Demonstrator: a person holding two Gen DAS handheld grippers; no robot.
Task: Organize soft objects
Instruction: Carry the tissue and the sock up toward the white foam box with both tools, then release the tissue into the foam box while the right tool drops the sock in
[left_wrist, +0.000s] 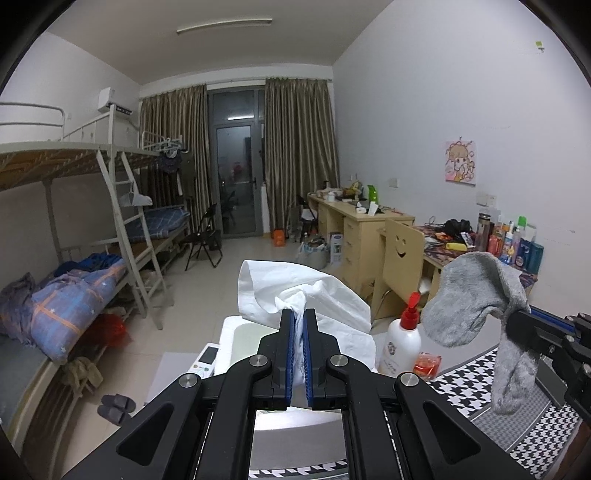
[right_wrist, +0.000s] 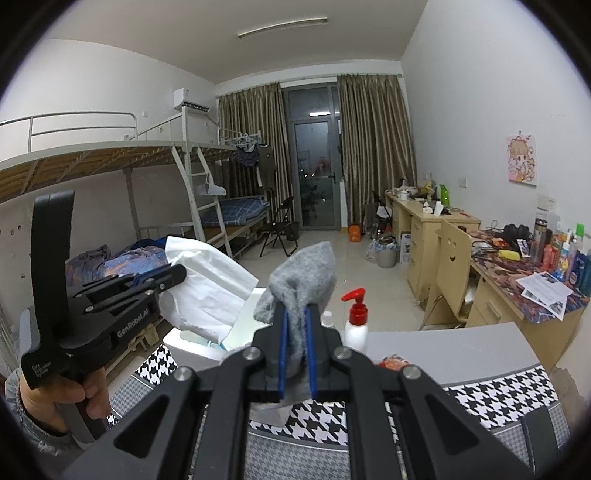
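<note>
Being gripped above the houndstooth surface (right_wrist: 295, 417): white cloth (left_wrist: 295, 291) by left claw (left_wrist: 299, 325), grey sock (right_wrist: 299, 284) by right claw (right_wrist: 296, 325).

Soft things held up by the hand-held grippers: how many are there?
2. A white cloth is in the left hand-held gripper; a gray sock is in the right hand-held gripper. Others may be hidden.

Both views show a dim room under flat, cool light from the long white ceiling tube lamp (left_wrist: 224, 26), with only soft, faint shadows on the pale tiled floor (left_wrist: 207, 273). The dark glass balcony door (left_wrist: 234, 177) carries small reflected glints. Fisheye bending curves walls and bed rails toward black vignetted corners, and the black gripper arms nearest the lens look slightly soft.
</note>
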